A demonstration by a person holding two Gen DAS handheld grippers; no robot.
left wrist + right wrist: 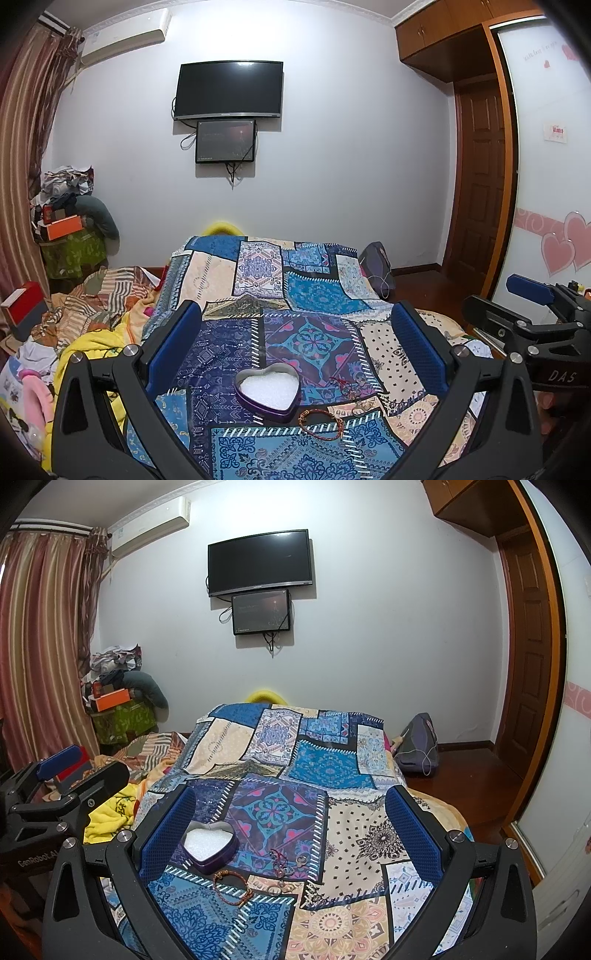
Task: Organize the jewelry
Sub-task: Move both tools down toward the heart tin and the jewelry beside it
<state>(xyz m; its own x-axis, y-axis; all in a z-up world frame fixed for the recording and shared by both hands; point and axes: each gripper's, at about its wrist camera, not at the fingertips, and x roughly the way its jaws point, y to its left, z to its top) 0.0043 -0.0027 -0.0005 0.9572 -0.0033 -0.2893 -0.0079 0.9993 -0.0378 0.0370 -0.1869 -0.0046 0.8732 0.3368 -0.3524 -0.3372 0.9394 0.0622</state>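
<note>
A purple heart-shaped tin (266, 392) with white foam inside lies open on the patchwork bedspread (306, 291). It also shows in the right wrist view (209, 845). A red-brown woven bracelet (320, 423) lies just in front of it, also seen from the right (233, 886). A red string piece (277, 856) and small rings (301, 861) lie to its right. My left gripper (295, 343) is open and empty, above the tin. My right gripper (290, 823) is open and empty, with the jewelry between its fingers. Each gripper shows at the edge of the other's view.
Crumpled blankets and a yellow cloth (92, 347) lie left of the bedspread. A cluttered pile with an orange box (110, 701) stands by the curtain. A purple bag (419, 746) sits on the wooden floor at the right. A TV (229, 90) hangs on the far wall.
</note>
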